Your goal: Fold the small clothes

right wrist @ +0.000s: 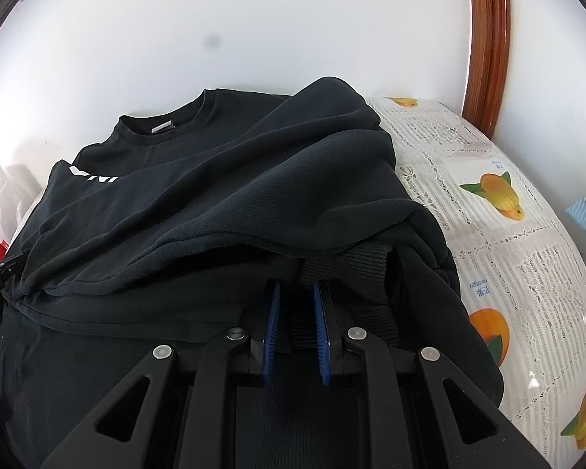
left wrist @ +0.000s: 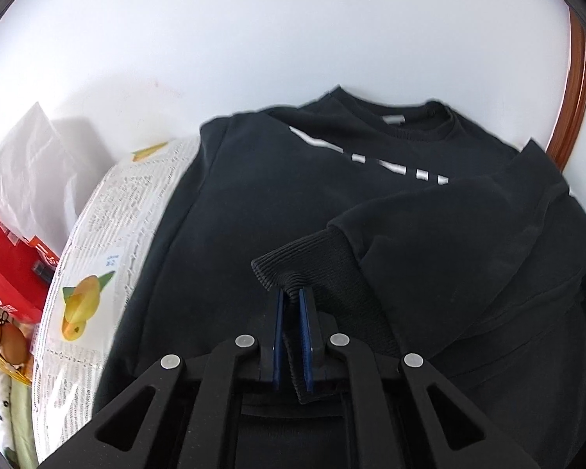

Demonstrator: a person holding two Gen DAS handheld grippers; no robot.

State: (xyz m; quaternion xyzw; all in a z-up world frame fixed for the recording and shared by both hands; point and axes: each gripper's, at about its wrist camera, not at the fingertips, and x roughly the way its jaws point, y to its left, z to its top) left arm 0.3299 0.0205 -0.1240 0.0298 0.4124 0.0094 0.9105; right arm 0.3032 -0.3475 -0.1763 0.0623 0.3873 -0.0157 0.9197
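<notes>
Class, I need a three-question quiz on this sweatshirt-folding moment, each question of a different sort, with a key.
1. True or false: the left gripper is shut on a ribbed cuff of the black sweatshirt.
2. What fruit is printed on the tablecloth? A) mango B) cherry C) grape
3. Fill in: the right gripper grips the sweatshirt's ribbed ____.

Key: 1 true; 2 A; 3 cuff
</notes>
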